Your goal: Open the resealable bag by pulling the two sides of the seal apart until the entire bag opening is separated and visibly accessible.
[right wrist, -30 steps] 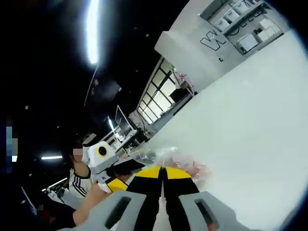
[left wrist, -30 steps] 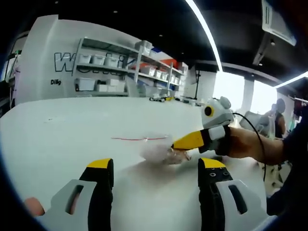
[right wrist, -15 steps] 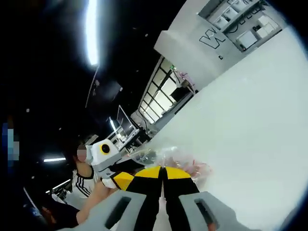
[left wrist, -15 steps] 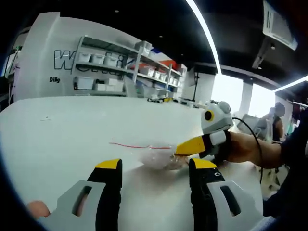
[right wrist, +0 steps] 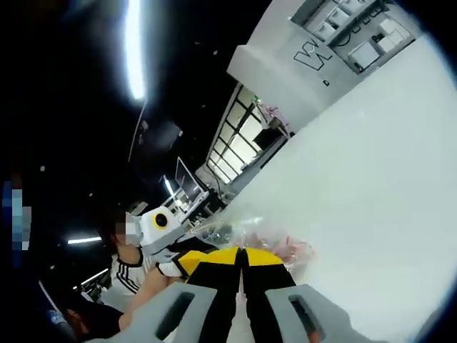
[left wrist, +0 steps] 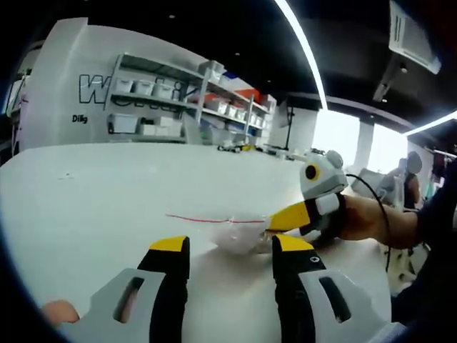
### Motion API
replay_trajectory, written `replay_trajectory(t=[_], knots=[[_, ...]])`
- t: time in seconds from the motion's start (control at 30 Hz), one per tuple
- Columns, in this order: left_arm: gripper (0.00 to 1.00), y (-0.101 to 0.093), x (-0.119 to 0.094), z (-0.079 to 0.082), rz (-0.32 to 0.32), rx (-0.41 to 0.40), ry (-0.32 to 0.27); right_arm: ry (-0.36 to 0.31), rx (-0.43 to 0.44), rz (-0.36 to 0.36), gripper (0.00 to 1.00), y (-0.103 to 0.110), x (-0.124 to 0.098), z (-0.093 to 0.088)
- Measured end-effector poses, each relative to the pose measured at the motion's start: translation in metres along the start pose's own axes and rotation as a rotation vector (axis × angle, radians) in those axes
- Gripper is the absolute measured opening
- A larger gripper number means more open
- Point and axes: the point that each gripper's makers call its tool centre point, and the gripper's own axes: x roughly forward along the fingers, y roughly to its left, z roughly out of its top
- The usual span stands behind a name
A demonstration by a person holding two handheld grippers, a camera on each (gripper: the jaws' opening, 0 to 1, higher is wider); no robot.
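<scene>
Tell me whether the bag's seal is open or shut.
Shut, apparently: the clear plastic resealable bag's red seal line runs as one unbroken strip.

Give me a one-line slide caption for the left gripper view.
Open left gripper nears the clear resealable bag on the white table, pinched at one side by the right gripper.

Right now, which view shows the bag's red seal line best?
The left gripper view: the bag lies flat on the white table, its red seal line running clear across, the right claw at its edge. The right gripper view shows crumpled plastic above its shut jaws, with no seal line I can make out.
</scene>
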Motion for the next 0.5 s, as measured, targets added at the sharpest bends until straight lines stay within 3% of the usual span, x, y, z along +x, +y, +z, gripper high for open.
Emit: replay_trajectory(t=[0.13,0.5], knots=[[0.37,0.0015,-0.0004,-0.0003,-0.001,0.005,0.004,-0.001,0.006,0.003,0.0,0.001,0.0,-0.0005],[0.34,-0.0003,0.0025,-0.0012,-0.014,0.003,0.004,0.012,0.006,0.006,0.0,0.0019,0.0002,-0.0035]])
